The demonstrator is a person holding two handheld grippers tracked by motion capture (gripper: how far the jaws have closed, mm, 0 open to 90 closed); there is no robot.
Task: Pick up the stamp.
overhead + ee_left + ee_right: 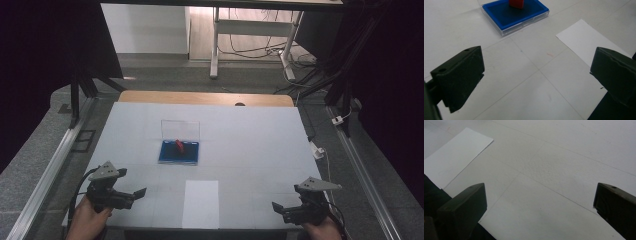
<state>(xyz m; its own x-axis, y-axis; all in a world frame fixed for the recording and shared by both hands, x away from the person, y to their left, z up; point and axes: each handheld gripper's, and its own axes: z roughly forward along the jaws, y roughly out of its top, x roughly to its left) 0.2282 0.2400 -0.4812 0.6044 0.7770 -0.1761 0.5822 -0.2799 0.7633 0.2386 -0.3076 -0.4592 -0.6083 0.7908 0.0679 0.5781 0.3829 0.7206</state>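
Your left tongs (pixel 131 194) sit at the near-left corner of the tabletop (pixel 260 145), jaws wide apart, nothing between them. The blue case (pixel 178 152) is mid-tabletop, clear lid up, a red piece (pixel 179 145) standing in it, well apart from both tongs. A white sheet (pixel 201 204) lies at the near edge between them. Your right tongs (pixel 282 209), near-right corner: also spread, empty.

One clear plastic case (pixel 179 144) with a blue base and its lid raised. One small red object (pixel 179 145) standing inside it. One white sheet of paper (pixel 201 203). Two grippers, a left gripper (pixel 135 195) and a right gripper (pixel 278 208), on one white tabletop (pixel 250 145).
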